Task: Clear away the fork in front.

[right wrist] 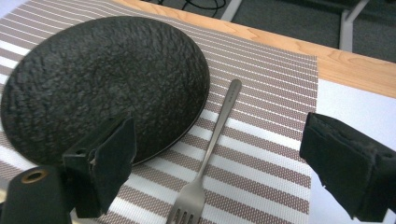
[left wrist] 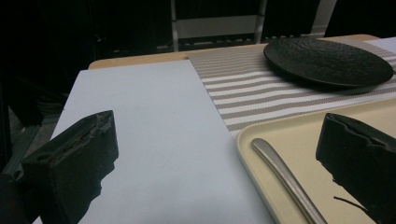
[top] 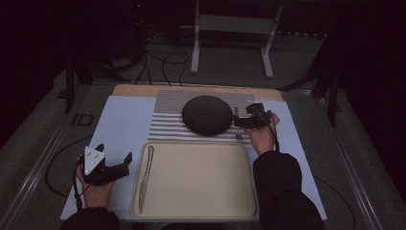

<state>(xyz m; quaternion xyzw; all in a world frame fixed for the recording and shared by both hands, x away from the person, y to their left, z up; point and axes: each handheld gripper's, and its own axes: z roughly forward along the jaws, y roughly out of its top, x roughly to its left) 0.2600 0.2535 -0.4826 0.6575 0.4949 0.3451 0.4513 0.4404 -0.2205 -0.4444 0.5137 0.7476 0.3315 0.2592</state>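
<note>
- Right hand-held gripper (top: 243,122), jaws apart, hovers over the fork (right wrist: 208,151) beside the black plate (top: 207,115).
- Left hand-held gripper (top: 115,158), jaws apart, sits left of the knife (top: 146,175) on the tray (top: 201,211).

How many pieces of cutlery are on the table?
2. A knife lies along the left edge of the beige tray. A fork lies on the striped placemat, right of the black plate.
</note>
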